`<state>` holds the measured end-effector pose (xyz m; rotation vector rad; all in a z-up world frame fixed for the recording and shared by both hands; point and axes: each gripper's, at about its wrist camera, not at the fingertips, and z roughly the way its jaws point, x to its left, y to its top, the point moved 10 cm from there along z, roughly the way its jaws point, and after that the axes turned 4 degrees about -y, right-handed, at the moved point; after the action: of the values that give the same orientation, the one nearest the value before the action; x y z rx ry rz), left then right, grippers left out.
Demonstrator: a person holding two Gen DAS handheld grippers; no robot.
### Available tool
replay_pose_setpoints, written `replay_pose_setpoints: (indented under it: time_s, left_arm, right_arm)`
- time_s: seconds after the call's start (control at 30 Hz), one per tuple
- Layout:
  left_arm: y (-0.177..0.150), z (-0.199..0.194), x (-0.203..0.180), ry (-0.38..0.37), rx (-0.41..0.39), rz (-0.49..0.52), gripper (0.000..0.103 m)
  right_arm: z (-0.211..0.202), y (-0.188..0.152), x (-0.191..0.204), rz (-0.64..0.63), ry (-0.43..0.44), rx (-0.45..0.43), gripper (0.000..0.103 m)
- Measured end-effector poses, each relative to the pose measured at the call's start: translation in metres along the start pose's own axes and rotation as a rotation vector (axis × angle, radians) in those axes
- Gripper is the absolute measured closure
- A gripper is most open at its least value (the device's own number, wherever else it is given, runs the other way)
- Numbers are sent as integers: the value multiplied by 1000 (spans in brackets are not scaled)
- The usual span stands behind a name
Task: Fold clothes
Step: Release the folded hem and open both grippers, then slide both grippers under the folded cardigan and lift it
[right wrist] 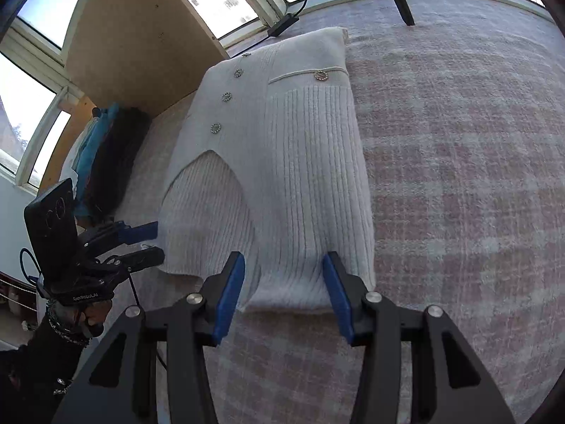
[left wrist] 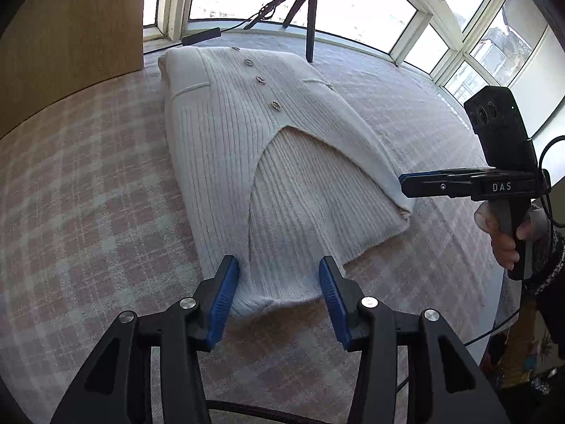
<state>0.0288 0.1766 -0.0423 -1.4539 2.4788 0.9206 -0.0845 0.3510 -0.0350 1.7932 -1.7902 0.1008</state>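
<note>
A white ribbed knit cardigan [left wrist: 226, 148] [right wrist: 317, 162] with sparkly round buttons [left wrist: 275, 105] lies flat and lengthwise on the pink plaid cover [left wrist: 88, 194]. Its sides are folded in and its curved front hem faces me. My left gripper [left wrist: 279, 282] is open, and the cardigan's near left hem corner lies between its blue pads [left wrist: 226, 293] unclamped. My right gripper [right wrist: 282, 275] is also open, straddling the near right hem corner. In the right wrist view the left gripper [right wrist: 153, 242] shows at the cardigan's left edge. In the left wrist view the right gripper [left wrist: 406, 185] shows side-on at the right edge.
A black tripod [left wrist: 307, 10] and a black adapter [left wrist: 201, 35] stand beyond the cardigan by the windows. A wooden panel [left wrist: 70, 35] rises at the far left. Blue and dark clothes [right wrist: 106, 159] are piled left of it. A hand [left wrist: 505, 243] holds the right gripper's handle.
</note>
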Motion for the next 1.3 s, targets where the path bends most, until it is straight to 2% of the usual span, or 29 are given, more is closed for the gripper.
replay_pose_setpoints:
  time_s: [0.07, 0.1, 0.17, 0.2, 0.3, 0.43, 0.6, 0.7, 0.83, 0.87, 0.93, 0.97, 1.0, 1.03, 1.07, 1.1, 1.3]
  left_arm:
    - [13, -22, 7, -24, -52, -44, 53]
    - [23, -32, 15, -16, -86, -72, 42]
    - [44, -43, 35, 12, -145, -133, 32]
    - [54, -43, 46, 15, -161, -177, 32]
    - [76, -25, 68, -48, -157, -301, 31]
    - [85, 11, 80, -41, -91, -348, 32]
    - [84, 31, 75, -70, -63, -343, 32]
    - [86, 36, 68, -86, -60, -320, 31]
    - [88, 45, 50, -149, -34, -301, 31]
    - [90, 46, 46, -150, -35, -292, 31]
    - [93, 50, 38, -107, -40, -242, 38]
    - [93, 52, 35, -90, -40, -217, 45]
    - [94, 53, 32, -88, -40, -210, 58]
    - [94, 55, 29, -90, -41, -208, 61]
    - [95, 55, 26, -90, -46, -206, 63]
    - [97, 54, 22, -89, -52, -205, 65]
    - [112, 33, 3, -52, -96, -177, 70]
  right_arm:
    - [-21, 16, -6, 34, 22, -74, 53]
    - [-30, 26, -10, 47, 24, -120, 41]
    - [-36, 44, -24, 74, -14, -182, 28]
    - [-32, 52, -32, 95, -32, -189, 28]
    - [-7, 68, -48, 167, -8, -141, 28]
    - [21, 75, -55, 211, 42, -77, 28]
    - [25, 75, -44, 115, 77, -72, 27]
    - [31, 70, -31, 92, 187, -36, 27]
    - [34, 68, -23, 77, 251, -21, 27]
    - [36, 67, -19, 80, 276, -13, 26]
    - [38, 65, -10, 66, 296, -11, 26]
    - [40, 64, -4, 40, 286, -15, 28]
    - [43, 63, 2, 15, 272, -19, 34]
    - [46, 62, 8, -2, 253, -24, 39]
    - [50, 61, 11, 2, 246, -27, 55]
    - [53, 59, 14, 19, 252, -28, 65]
    - [53, 65, 38, 68, 319, -75, 67]
